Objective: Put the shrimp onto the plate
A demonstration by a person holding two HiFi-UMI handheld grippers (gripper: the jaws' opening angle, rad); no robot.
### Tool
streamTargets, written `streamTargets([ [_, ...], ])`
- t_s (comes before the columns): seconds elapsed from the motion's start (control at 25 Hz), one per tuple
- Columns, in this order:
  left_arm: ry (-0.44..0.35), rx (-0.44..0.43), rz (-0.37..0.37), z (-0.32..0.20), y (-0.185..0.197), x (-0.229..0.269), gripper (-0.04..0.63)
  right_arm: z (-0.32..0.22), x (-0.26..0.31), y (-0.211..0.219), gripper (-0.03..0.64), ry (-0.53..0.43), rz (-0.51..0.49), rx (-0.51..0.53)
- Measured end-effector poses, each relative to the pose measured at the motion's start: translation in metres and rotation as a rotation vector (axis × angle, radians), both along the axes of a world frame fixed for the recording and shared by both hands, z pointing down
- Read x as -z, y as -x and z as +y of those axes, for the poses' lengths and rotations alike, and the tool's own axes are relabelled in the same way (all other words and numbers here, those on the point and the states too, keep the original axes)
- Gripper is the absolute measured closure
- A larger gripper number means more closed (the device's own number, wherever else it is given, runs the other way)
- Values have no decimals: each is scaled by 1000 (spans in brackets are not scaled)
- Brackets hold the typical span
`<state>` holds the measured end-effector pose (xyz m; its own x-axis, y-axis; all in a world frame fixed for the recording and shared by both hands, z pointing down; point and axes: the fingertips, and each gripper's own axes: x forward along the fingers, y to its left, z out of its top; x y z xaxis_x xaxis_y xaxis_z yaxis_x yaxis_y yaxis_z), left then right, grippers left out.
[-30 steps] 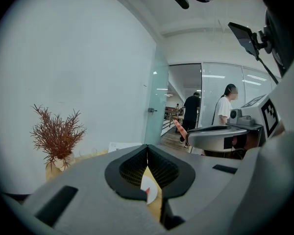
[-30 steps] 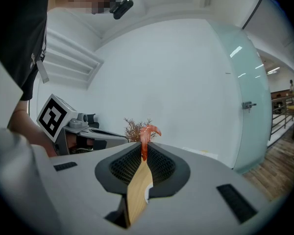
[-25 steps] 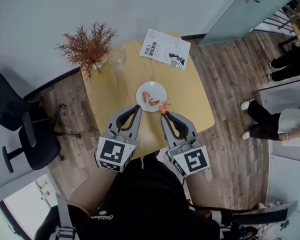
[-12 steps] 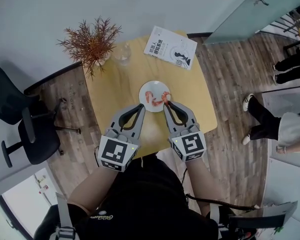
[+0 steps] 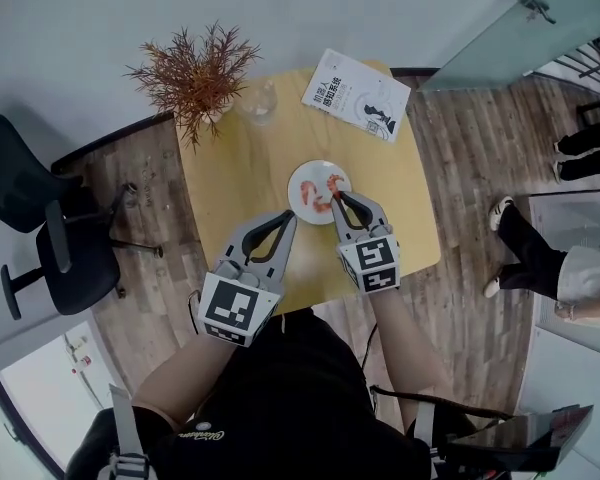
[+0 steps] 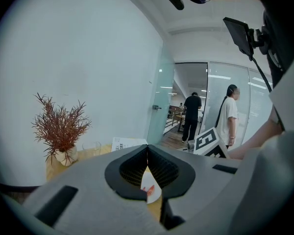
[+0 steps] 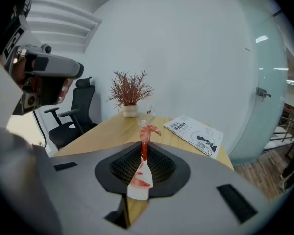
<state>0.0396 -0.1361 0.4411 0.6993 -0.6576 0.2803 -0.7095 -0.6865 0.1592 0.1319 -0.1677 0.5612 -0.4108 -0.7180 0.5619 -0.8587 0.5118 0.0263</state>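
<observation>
A small white plate (image 5: 305, 175) sits mid-table on the yellow table (image 5: 230, 173), with two orange shrimps (image 5: 309, 191) lying on it. My right gripper (image 5: 338, 195) is shut on another shrimp (image 5: 334, 182), held over the plate's right edge. In the right gripper view that shrimp (image 7: 146, 133) sticks up past the closed tips of the right gripper (image 7: 144, 148), and the plate (image 7: 138, 174) shows below. My left gripper (image 5: 288, 218) is shut with nothing in it, just short of the plate's near edge. The left gripper (image 6: 147, 148) view shows a sliver of plate (image 6: 150, 185).
A dried red plant in a vase (image 5: 205, 68) and a clear glass (image 5: 261, 101) stand at the table's far left. A magazine (image 5: 357, 94) lies at the far right corner. A black office chair (image 5: 45, 243) is left of the table; a person (image 5: 570, 268) stands right.
My right gripper has carried the shrimp forward from the plate's near edge to over the plate. The left gripper has also shifted forward a little.
</observation>
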Motion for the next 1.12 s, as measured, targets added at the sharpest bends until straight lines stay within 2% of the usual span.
streamTargets([
  [0.64, 3, 32, -17, 4, 21, -5, 591, -17, -88, 0, 580, 229, 236, 94],
  [1.12, 15, 64, -24, 10, 42, -11, 591, -25, -110, 1, 580, 301, 355, 148],
])
